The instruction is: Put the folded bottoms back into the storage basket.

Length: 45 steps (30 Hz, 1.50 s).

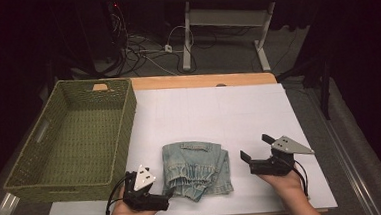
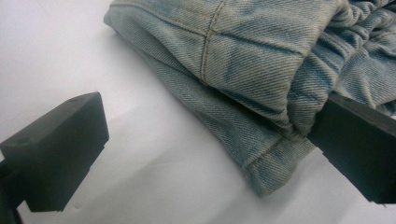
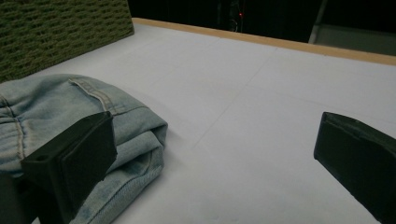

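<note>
A folded pair of light-blue jeans (image 1: 196,169) lies on the white table cover (image 1: 219,111) near the front edge. My left gripper (image 1: 165,196) sits at the jeans' front left corner, pointing right. In the left gripper view the jaws stand wide apart around (image 2: 210,121), and the jeans' hem (image 2: 243,56) reaches between them and lies against the right-hand jaw; the pads do not press it. My right gripper (image 1: 255,147) hovers just right of the jeans, open, with bare table between its jaws (image 3: 215,140) and the jeans (image 3: 56,107) beside its left jaw.
A green woven basket (image 1: 124,126) stands at the table's left, its wall close to the jeans (image 3: 56,32). The table's wooden far edge (image 1: 202,80) runs behind. Beyond it are a desk frame and cables on the floor.
</note>
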Motion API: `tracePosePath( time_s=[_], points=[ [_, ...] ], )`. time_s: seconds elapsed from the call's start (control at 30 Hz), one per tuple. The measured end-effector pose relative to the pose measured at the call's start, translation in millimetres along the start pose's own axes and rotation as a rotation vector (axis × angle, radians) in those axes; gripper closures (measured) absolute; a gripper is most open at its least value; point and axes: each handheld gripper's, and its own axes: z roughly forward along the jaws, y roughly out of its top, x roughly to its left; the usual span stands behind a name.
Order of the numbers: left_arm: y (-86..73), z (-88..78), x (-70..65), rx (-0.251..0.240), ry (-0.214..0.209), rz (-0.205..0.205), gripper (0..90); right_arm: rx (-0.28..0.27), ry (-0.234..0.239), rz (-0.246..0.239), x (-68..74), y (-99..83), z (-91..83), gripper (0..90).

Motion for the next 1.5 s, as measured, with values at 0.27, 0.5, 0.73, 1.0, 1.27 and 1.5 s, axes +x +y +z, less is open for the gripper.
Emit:
tracePosePath(
  time_s=[0.27,0.5,0.73,1.0,1.27,1.5],
  points=[
    [-2.2,1.4,0.1,0.117,0.002,-0.022,0.0,0.008,0.031,0.05,-7.3,-16.5,-4.7,0.0],
    [-5.8,3.9,-7.2,0.211,0.059,0.01,0.0,-0.009,-0.003,0.045,-7.7,-13.7,-10.9,0.0],
    [-1.1,3.6,-7.3,0.281,0.042,-0.026,0.0,-0.02,0.003,0.025,2.4,-12.3,-16.4,0.0],
    [7.3,3.8,-7.0,0.376,0.027,-0.014,0.0,-0.004,0.009,0.03,2.5,-14.0,-13.3,0.0],
    [17.9,5.0,-9.4,0.472,0.018,0.004,3.1,-0.002,0.023,0.055,-0.2,-12.7,-7.1,0.0],
    [32.2,6.3,-20.0,0.571,0.011,0.072,15.9,-0.006,0.072,0.043,6.7,-6.3,8.2,0.0]
  ],
)
